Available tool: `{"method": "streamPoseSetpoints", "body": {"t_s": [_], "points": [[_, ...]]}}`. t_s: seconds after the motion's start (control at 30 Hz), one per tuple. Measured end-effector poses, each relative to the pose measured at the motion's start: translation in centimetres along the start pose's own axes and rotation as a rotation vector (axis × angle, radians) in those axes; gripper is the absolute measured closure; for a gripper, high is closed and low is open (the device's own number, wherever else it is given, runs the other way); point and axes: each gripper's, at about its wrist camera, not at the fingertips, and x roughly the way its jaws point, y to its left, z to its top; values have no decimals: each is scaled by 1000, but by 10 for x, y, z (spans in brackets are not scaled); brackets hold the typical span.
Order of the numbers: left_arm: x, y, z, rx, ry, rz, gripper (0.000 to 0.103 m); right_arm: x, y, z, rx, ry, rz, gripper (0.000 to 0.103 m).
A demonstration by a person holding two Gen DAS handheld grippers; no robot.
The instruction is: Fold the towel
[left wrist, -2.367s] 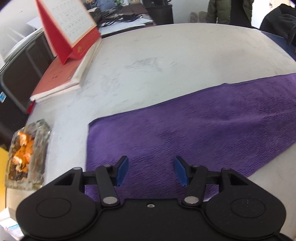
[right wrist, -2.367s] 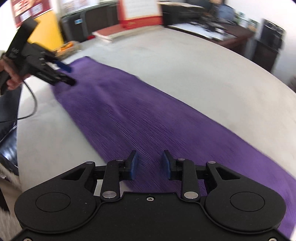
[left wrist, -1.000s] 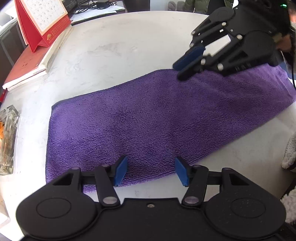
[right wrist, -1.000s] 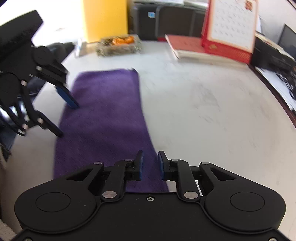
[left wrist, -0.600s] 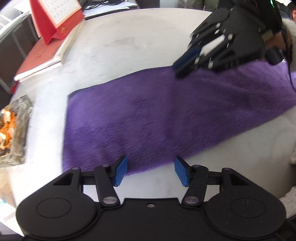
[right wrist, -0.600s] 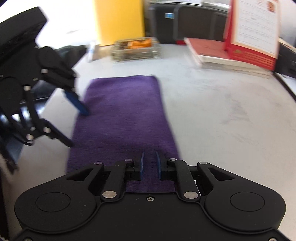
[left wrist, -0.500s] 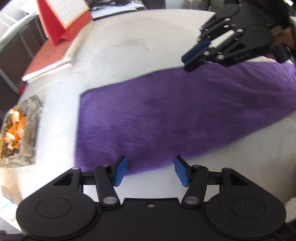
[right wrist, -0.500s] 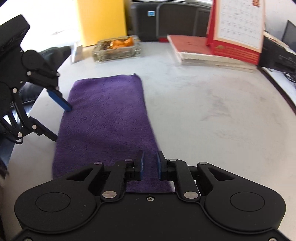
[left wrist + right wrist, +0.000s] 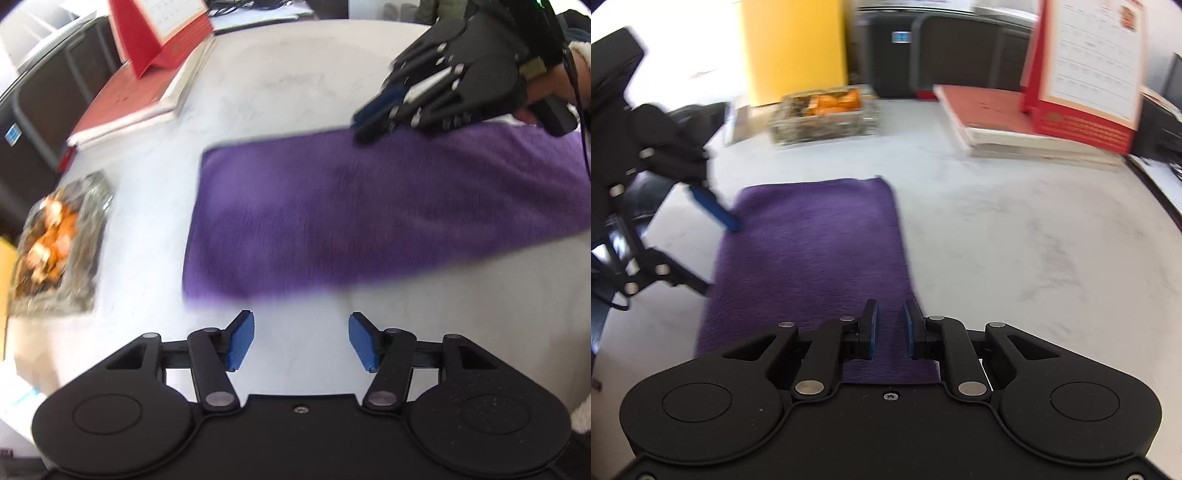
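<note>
A purple towel (image 9: 369,214) lies flat in a long strip on the white table (image 9: 280,92). My left gripper (image 9: 301,339) is open over bare table, just short of the towel's near long edge and close to its end corner. My right gripper (image 9: 890,325) hovers over the towel (image 9: 812,251) near its right long edge. Its jaws are narrow and opening, with nothing pinched between them. In the left wrist view the right gripper (image 9: 358,129) points at the far long edge. In the right wrist view the left gripper (image 9: 718,258) stands by the towel's left edge.
A glass dish of orange pieces (image 9: 55,240) sits past the towel's short end. A red desk calendar (image 9: 1086,74) stands on a stack of red books (image 9: 997,122) at the table's far side. Dark chairs (image 9: 960,59) and a yellow panel (image 9: 794,48) stand beyond the table edge.
Both grippers slid along the towel toward its short end by the dish. The left one backed off the near edge onto bare table. The right jaws have parted slightly.
</note>
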Motion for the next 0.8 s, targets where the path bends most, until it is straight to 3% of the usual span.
{"method": "streamPoseSetpoints", "body": {"t_s": [0.13,0.27,0.43,0.63,0.8], "points": [[-18,-1,5,-27,-77,24,49,-18,4,-2,43,-26,-17,86],[-11,-10,34,-2,-175,15,49,-31,35,-6,59,-29,-4,86],[17,-36,57,82,-172,8,49,-37,63,-23,115,0,-45,86],[32,-41,52,87,-162,34,48,-74,66,-78,245,32,-163,86],[31,-36,48,43,-150,49,45,-142,56,-162,435,76,-325,80]]}}
